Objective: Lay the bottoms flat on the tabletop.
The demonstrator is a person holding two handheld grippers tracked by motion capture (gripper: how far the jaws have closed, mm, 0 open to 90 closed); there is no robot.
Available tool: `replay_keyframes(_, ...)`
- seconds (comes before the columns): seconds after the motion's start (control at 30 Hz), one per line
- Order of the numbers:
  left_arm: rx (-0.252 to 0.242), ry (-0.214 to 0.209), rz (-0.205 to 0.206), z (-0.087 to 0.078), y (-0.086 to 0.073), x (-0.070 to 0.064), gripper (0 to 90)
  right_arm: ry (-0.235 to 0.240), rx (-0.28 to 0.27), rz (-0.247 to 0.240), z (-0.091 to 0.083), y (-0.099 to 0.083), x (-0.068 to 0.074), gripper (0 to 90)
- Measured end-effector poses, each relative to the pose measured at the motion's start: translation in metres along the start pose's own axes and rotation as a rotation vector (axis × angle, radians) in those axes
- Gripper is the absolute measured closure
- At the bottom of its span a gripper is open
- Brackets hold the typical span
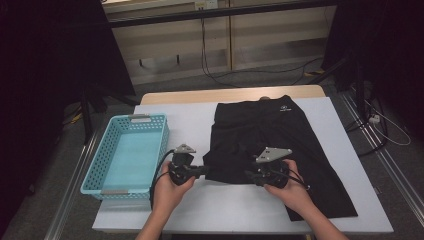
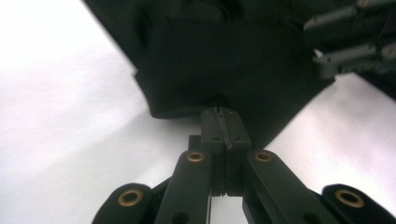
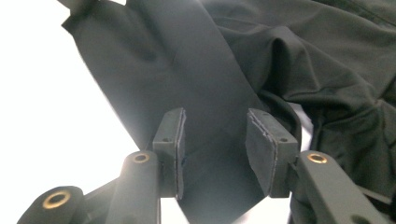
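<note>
- Left claw [image 2: 225, 122] is pressed together at the black shorts' [image 1: 270, 135] hem; whether cloth sits between is hidden.
- Right claw [image 3: 215, 140] is spread over the cloth.

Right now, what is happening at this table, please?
A person is handling black shorts spread on a white table with two hand-held grippers. The left gripper is shut at the near edge of the shorts; whether cloth is pinched I cannot tell. The right gripper is open, its jaws on either side of a flat strip of the fabric, not yet gripping. A light blue basket stands empty to the left.
</note>
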State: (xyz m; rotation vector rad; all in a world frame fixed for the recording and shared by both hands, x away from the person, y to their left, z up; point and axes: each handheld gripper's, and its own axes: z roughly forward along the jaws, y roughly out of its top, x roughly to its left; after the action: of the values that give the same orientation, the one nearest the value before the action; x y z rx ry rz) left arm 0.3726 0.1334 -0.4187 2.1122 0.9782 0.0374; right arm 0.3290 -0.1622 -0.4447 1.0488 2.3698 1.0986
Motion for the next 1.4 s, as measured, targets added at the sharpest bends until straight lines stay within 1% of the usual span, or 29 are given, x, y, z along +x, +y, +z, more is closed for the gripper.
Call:
replay_keyframes(0.03,-0.005,0.0,-0.014,-0.002,0.0,0.002,90.0,0.005,0.002,-0.003,0.0,0.0,0.001,57.3)
replay_keyframes(0.1,-0.009,-0.002,-0.026,-0.005,-0.001,0.005,90.0,0.017,0.006,-0.012,0.002,0.001,0.004,56.8)
replay_keyframes(0.23,0.004,-0.002,-0.024,-0.004,-0.002,0.005,90.0,0.039,0.006,-0.025,0.003,0.002,0.01,55.7)
replay_keyframes(0.3,0.008,-0.004,-0.022,-0.003,-0.002,0.005,90.0,0.054,0.013,-0.037,0.004,0.002,0.014,56.8)
replay_keyframes(0.37,0.008,0.0,-0.017,-0.001,-0.003,0.005,90.0,0.082,0.025,-0.053,0.006,0.001,0.018,57.6)
replay_keyframes(0.43,0.004,0.0,-0.021,0.0,-0.003,0.005,90.0,0.094,0.043,-0.071,0.009,0.0,0.021,57.1)
replay_keyframes(0.47,0.004,0.004,-0.025,-0.001,-0.003,0.006,90.0,0.099,0.051,-0.072,0.011,-0.001,0.022,55.8)
replay_keyframes(0.5,0.013,-0.001,-0.027,-0.001,-0.003,0.007,90.0,0.107,0.059,-0.075,0.013,-0.002,0.023,55.0)
replay_keyframes(0.57,-0.004,0.008,-0.039,-0.001,-0.003,0.007,90.0,0.102,0.063,-0.083,0.017,-0.004,0.023,53.6)
replay_keyframes(0.67,-0.008,0.023,-0.029,-0.002,-0.003,0.009,90.0,0.103,0.057,-0.086,0.017,-0.004,0.022,54.3)
replay_keyframes(0.77,-0.008,0.025,-0.035,-0.001,-0.003,0.01,90.0,0.093,0.056,-0.09,0.018,-0.004,0.022,58.6)
replay_keyframes(0.9,-0.012,0.022,-0.047,-0.001,-0.003,0.011,90.0,0.088,0.047,-0.075,0.019,-0.003,0.02,71.1)
replay_keyframes(1.03,-0.021,0.01,-0.038,-0.003,-0.001,0.008,90.0,0.074,0.049,-0.091,0.02,-0.002,0.019,86.4)
replay_keyframes(1.07,-0.025,0.007,-0.04,-0.005,0.0,0.007,90.0,0.073,0.054,-0.098,0.019,-0.001,0.019,88.3)
replay_keyframes(1.1,-0.032,0.004,-0.04,-0.006,0.001,0.005,90.0,0.076,0.055,-0.097,0.019,-0.001,0.018,88.7)
replay_keyframes(1.17,-0.038,-0.002,-0.036,-0.009,0.002,0.004,90.0,0.103,0.055,-0.08,0.016,0.0,0.018,89.0)
replay_keyframes(1.2,-0.036,-0.008,-0.036,-0.01,0.003,0.003,90.0,0.106,0.046,-0.081,0.014,0.0,0.018,89.0)
replay_keyframes(1.37,-0.028,-0.026,-0.034,-0.015,0.004,-0.001,90.0,0.151,0.012,-0.086,-0.007,0.003,0.021,89.0)
replay_keyframes(1.4,-0.033,-0.028,-0.034,-0.016,0.004,-0.003,90.0,0.16,0.004,-0.081,-0.011,0.003,0.021,89.0)
